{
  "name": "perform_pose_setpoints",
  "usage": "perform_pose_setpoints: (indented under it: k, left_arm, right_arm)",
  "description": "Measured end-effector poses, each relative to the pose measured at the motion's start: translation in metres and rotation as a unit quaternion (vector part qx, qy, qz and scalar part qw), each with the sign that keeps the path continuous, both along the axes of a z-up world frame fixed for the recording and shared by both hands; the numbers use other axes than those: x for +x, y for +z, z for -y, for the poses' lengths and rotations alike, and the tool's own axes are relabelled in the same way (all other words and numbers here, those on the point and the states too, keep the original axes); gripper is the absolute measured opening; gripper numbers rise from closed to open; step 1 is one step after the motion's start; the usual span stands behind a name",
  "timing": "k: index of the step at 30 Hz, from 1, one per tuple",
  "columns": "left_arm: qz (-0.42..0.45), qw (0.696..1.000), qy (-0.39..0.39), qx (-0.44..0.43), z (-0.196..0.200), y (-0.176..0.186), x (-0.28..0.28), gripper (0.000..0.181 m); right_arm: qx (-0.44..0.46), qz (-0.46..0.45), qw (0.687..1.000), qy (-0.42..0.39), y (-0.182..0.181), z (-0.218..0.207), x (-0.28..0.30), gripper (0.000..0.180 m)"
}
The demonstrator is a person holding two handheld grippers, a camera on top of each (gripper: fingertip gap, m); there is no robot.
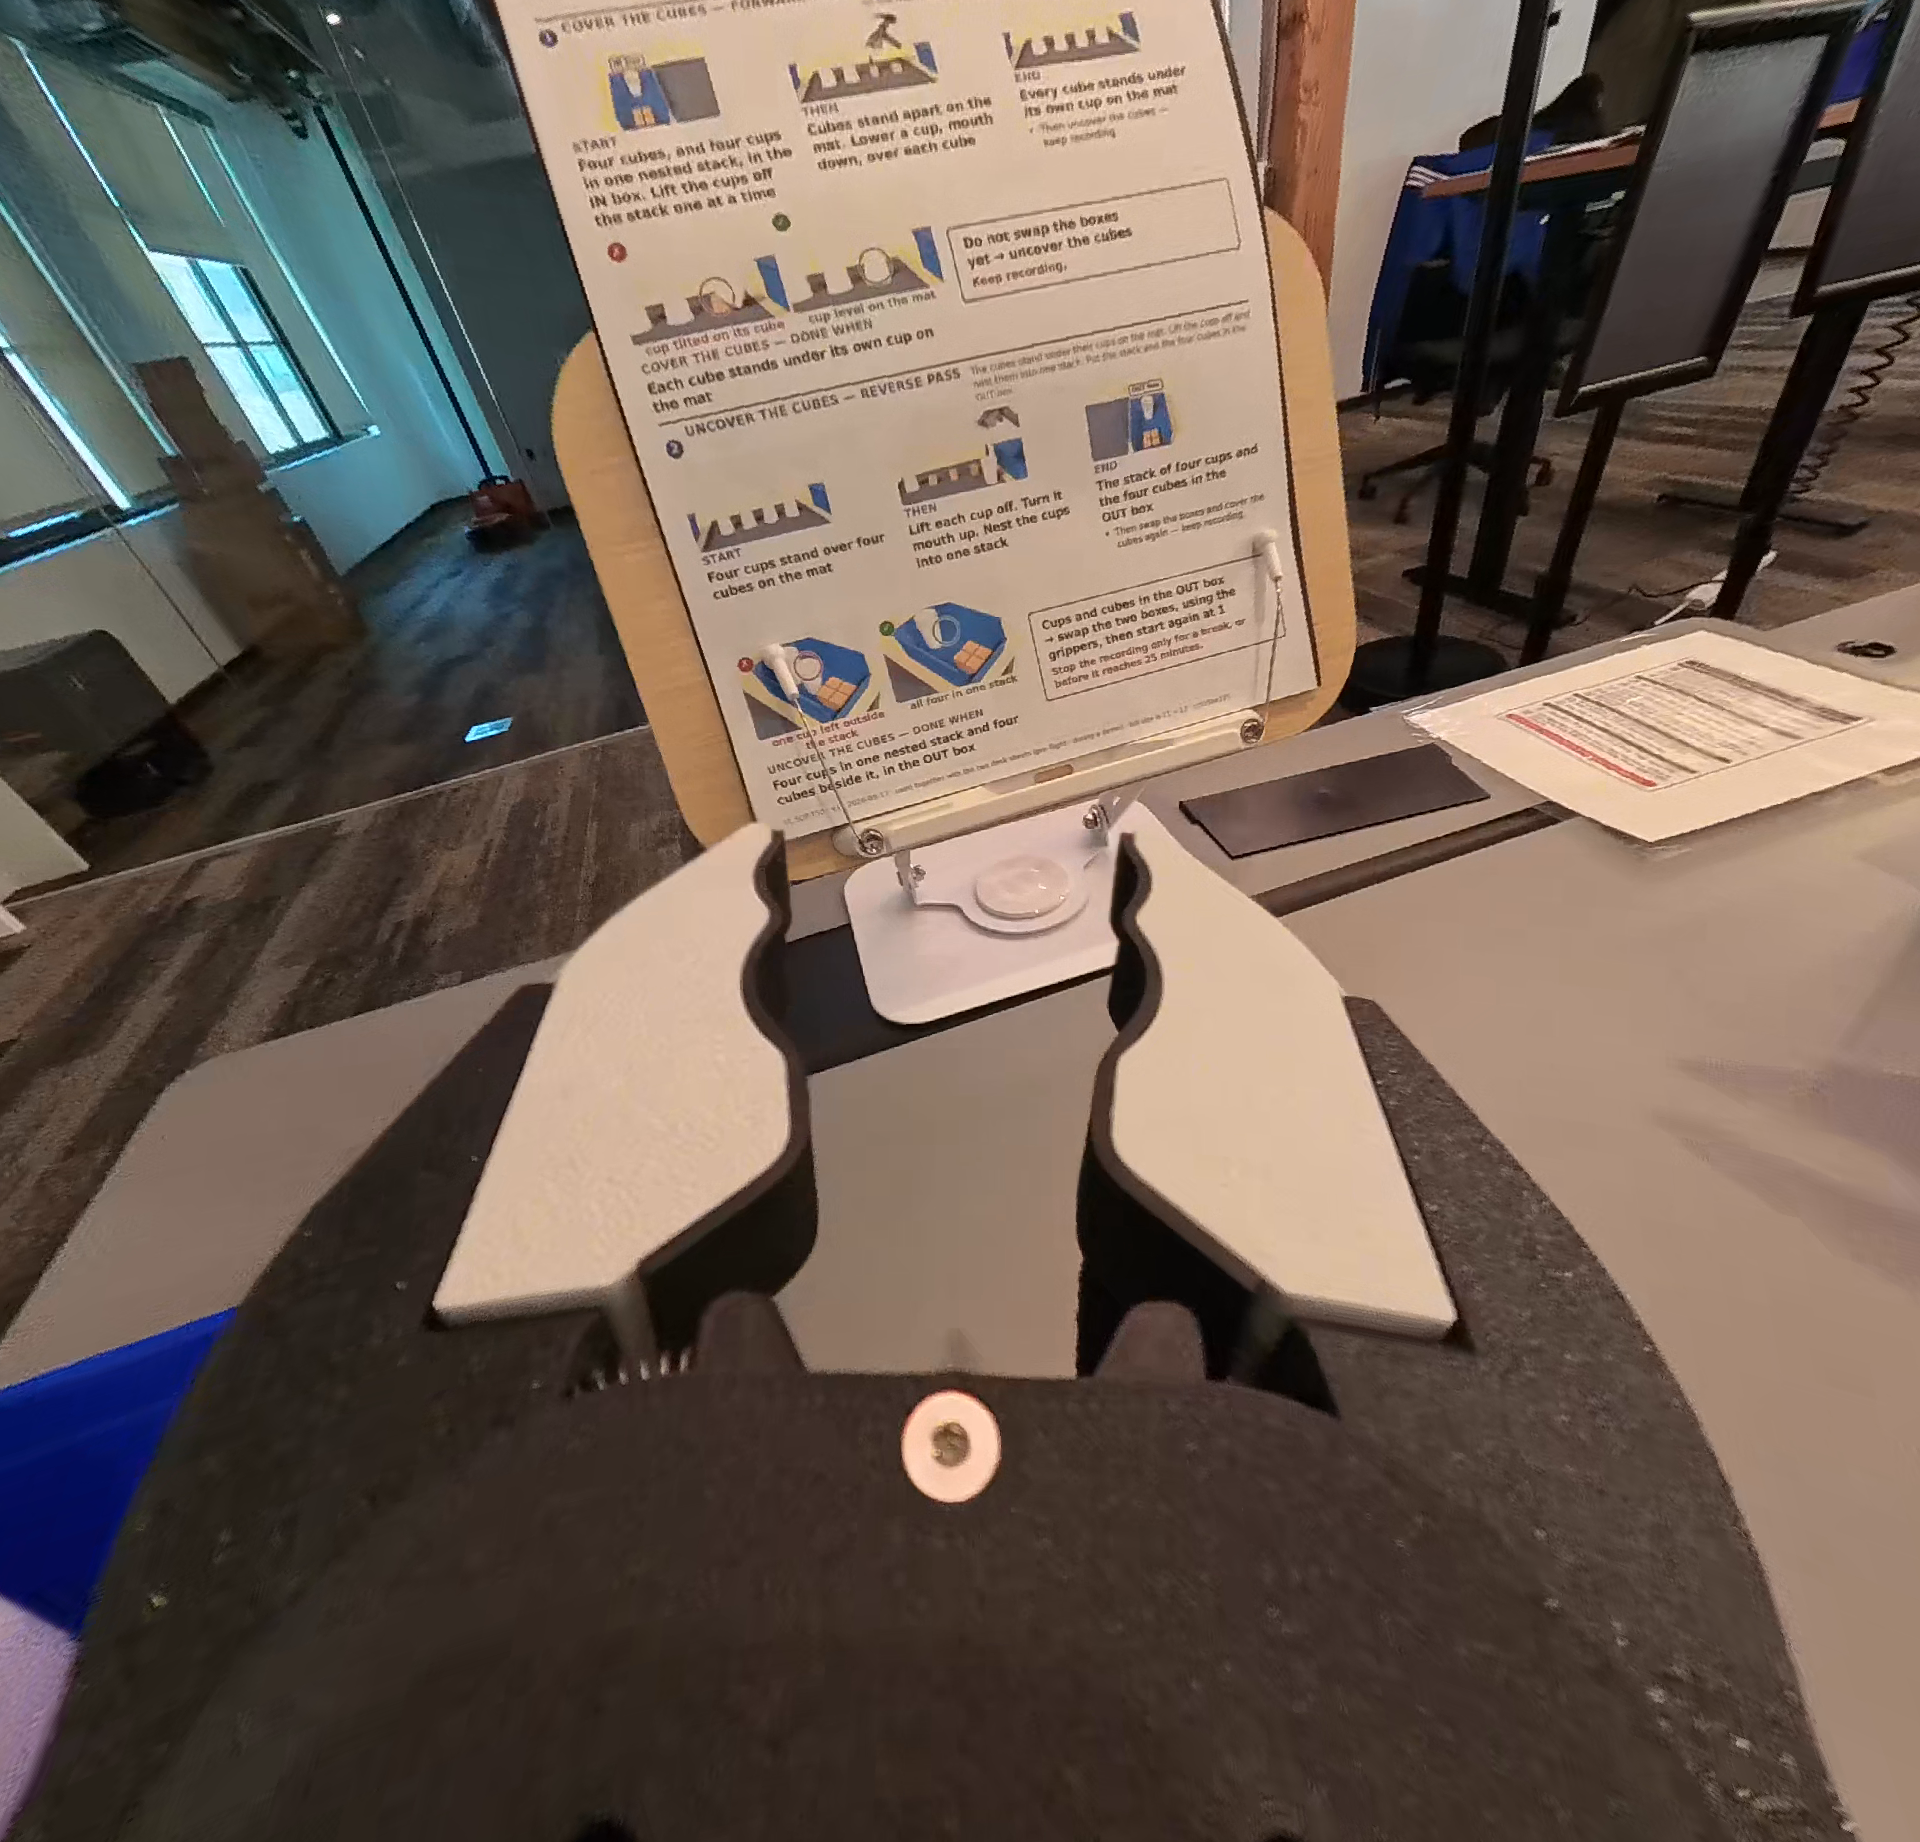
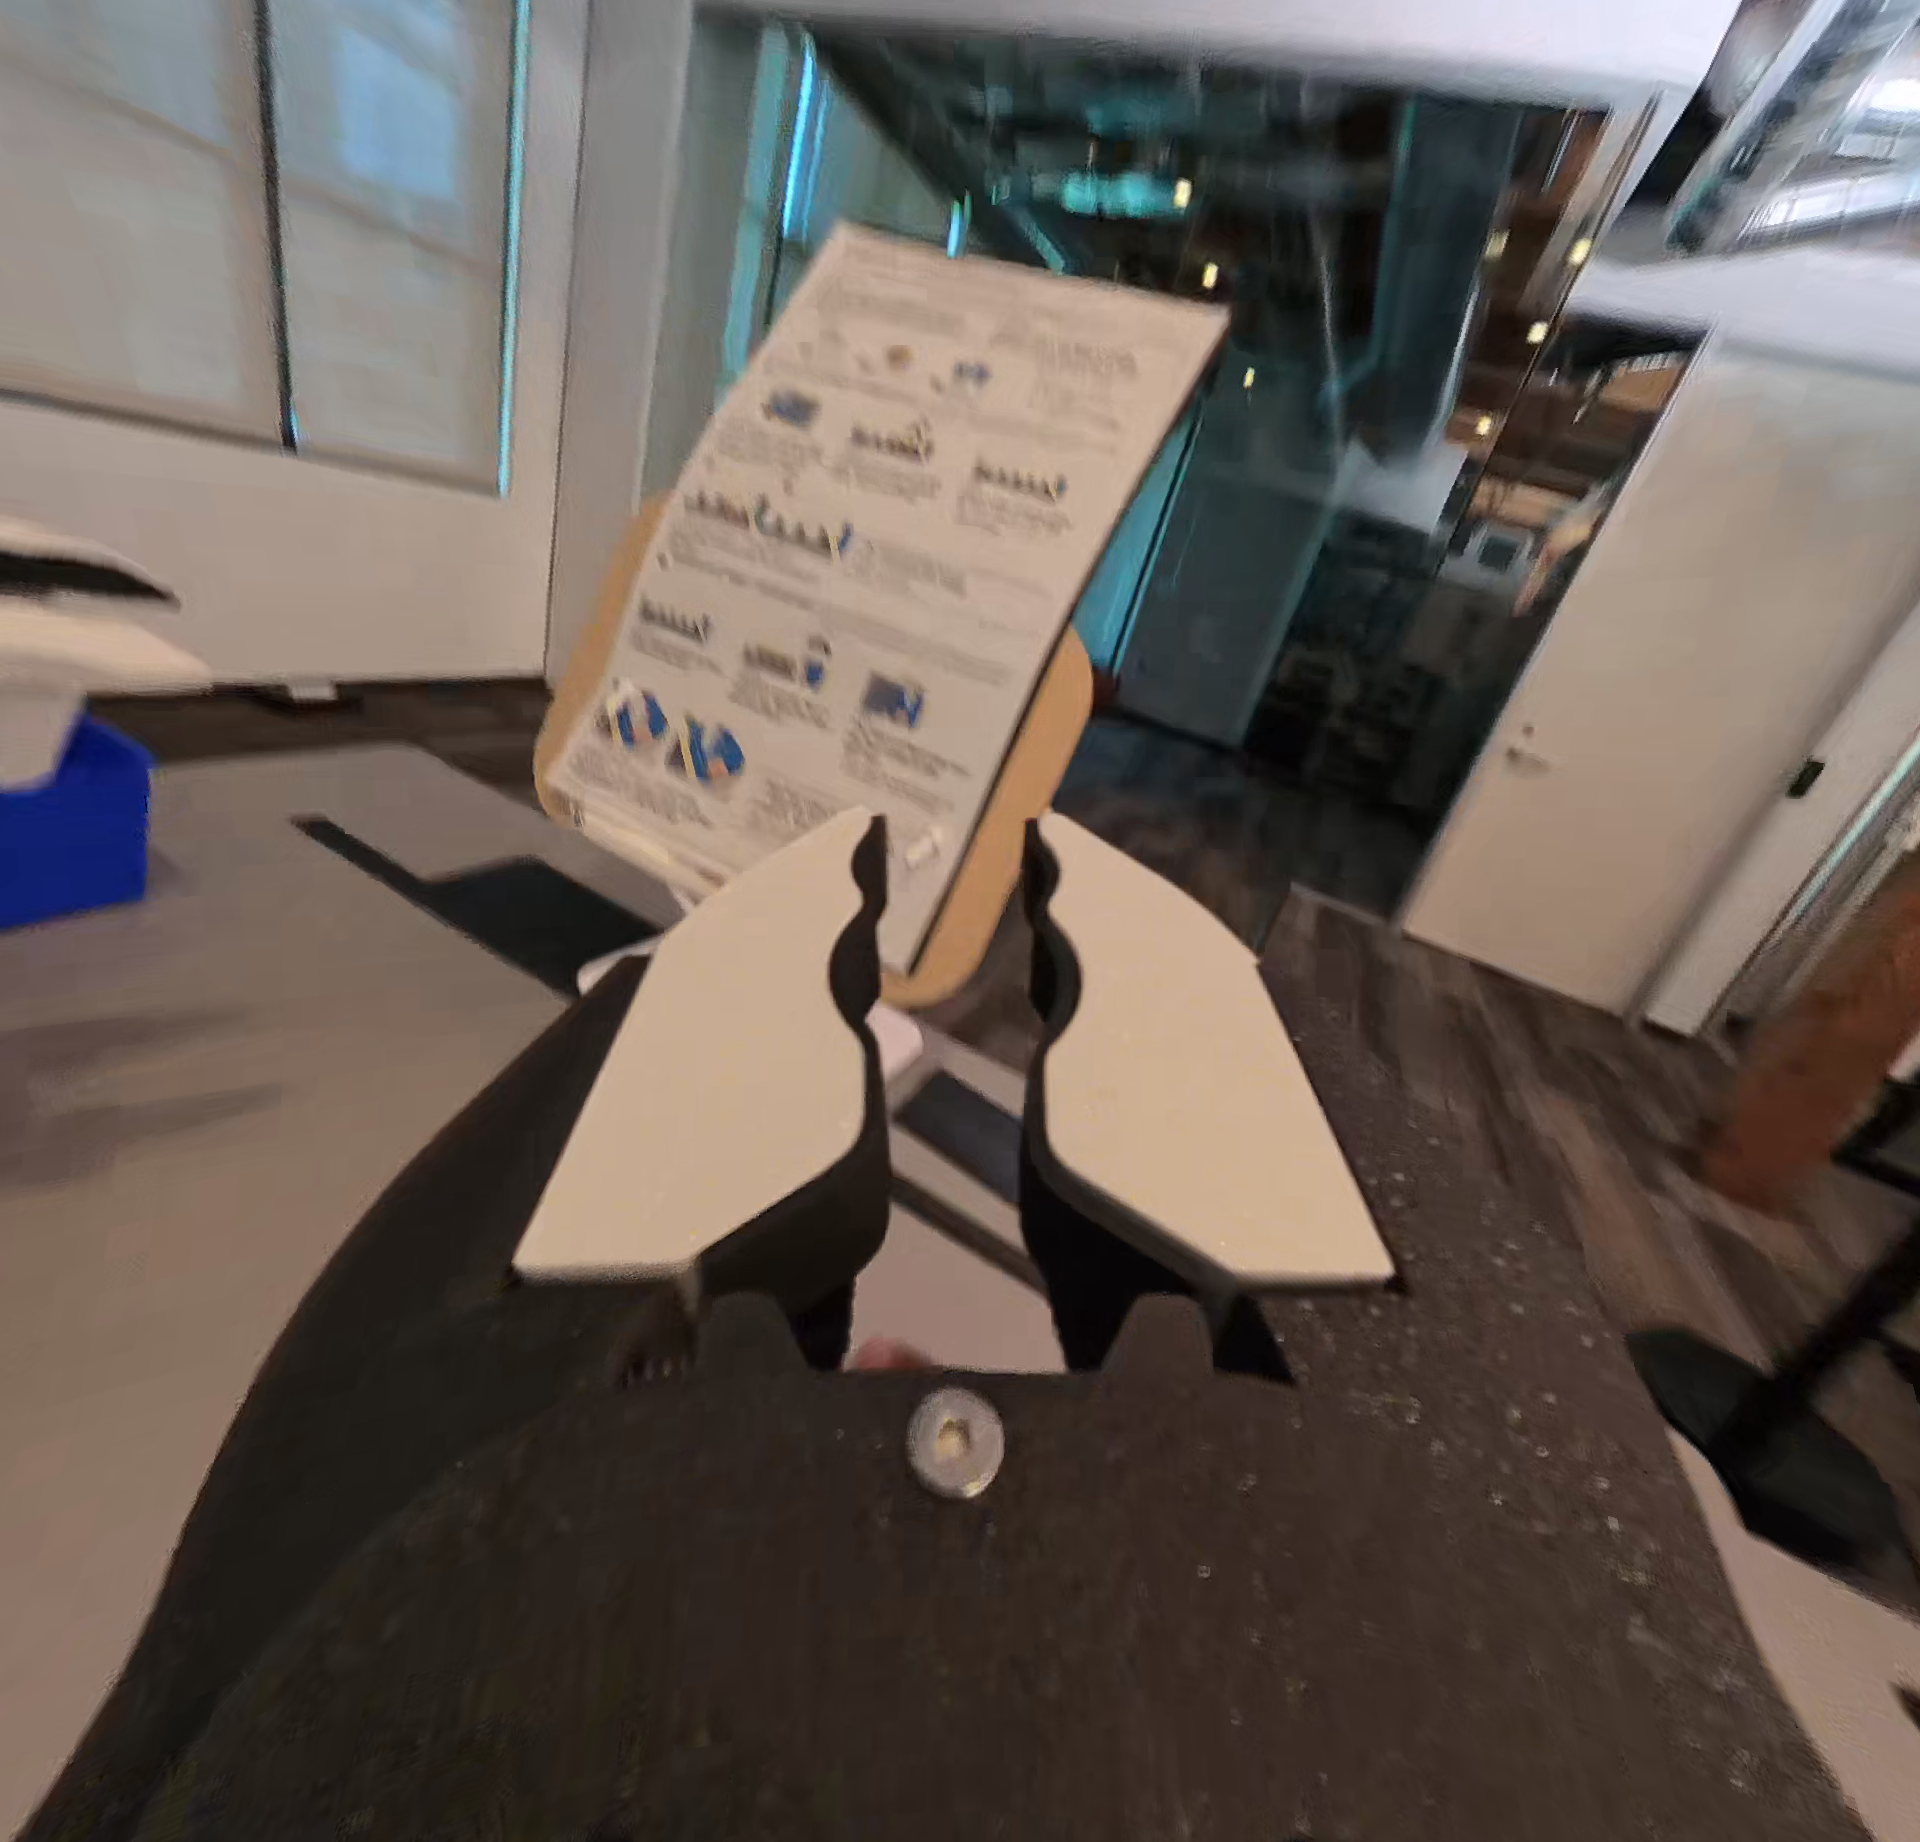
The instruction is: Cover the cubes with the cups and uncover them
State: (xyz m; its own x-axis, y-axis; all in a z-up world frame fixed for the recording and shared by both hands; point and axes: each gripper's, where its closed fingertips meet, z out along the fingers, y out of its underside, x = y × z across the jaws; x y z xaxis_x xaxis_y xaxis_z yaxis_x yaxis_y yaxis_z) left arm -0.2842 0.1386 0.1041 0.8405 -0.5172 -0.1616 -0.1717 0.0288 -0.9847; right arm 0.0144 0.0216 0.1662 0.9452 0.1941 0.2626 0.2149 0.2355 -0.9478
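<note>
The right gripper (image 2: 954, 857), with pale flat finger plates edged in wavy black padding on a speckled black body, is held above a grey tabletop (image 2: 208, 1013) with its jaws parted by a narrow gap and nothing between them. Straight ahead of the fingertips stands a white printed instruction sheet (image 2: 894, 566) with small coloured pictures, propped on a tan wooden board with rounded corners (image 2: 1023, 805); the whole picture is blurred. At the left edge sits a blue plastic box (image 2: 73, 826), with a pale object just above it that is too blurred to identify. A dark flat mat (image 2: 499, 899) lies on the table near the board.
</note>
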Motion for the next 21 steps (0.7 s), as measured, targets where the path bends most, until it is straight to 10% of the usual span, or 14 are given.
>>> perform_pose_setpoints:
  k: [7,21]
  left_arm:
    - [-0.029,1.000,0.006,-0.006,-0.010,-0.025,0.014,0.045]
    - [-0.073,0.997,0.033,-0.001,-0.020,-0.047,0.024,0.039]
  right_arm:
    - [0.032,-0.056,0.996,0.053,0.015,-0.035,-0.045,0.000]
    - [-0.105,-0.001,0.993,0.043,-0.078,-0.093,-0.058,0.000]
